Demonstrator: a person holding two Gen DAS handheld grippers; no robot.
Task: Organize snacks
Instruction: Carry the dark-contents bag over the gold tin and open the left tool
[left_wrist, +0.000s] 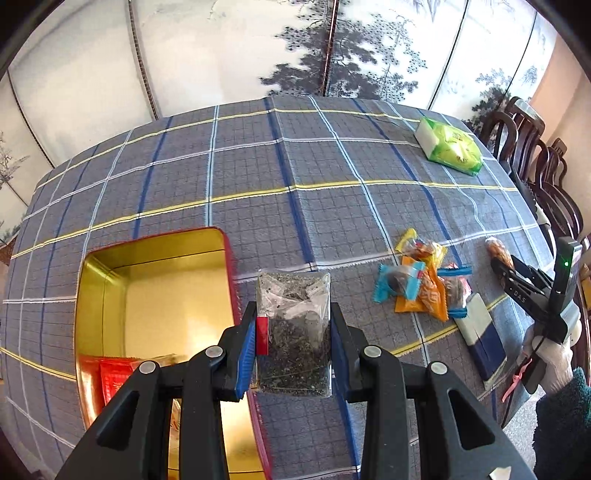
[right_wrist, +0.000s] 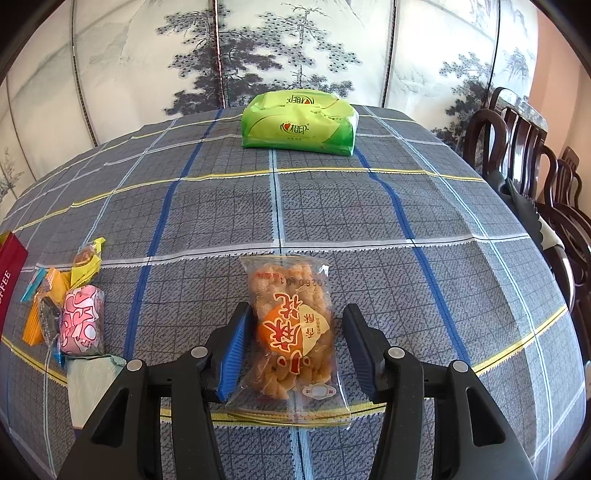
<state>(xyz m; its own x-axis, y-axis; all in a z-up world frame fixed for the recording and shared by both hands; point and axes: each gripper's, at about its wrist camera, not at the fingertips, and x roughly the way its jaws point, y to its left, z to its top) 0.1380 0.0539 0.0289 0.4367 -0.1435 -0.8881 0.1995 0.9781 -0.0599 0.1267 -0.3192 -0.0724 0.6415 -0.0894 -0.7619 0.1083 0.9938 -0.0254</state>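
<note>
Left tongs (left_wrist: 293, 345) clamp a dark-speckled packet (left_wrist: 293, 328) beside the tin's (left_wrist: 155, 295) rim; right tongs (right_wrist: 293, 347) gape around a twist-snack bag (right_wrist: 291, 332).

left gripper (left_wrist: 293, 343): angled steeply down, blue-padded jaws clamped on a clear packet (left_wrist: 293, 332) | right gripper (right_wrist: 293, 350): angled down, jaws parted, pads clear of the snack bag (right_wrist: 291, 332) between them | gloved hand (left_wrist: 550, 363) grips the right tool's handle

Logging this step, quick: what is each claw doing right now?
Left claw: shut on the dark seed packet.
Right claw: open, fried twist bag between its fingers, not gripped.
</note>
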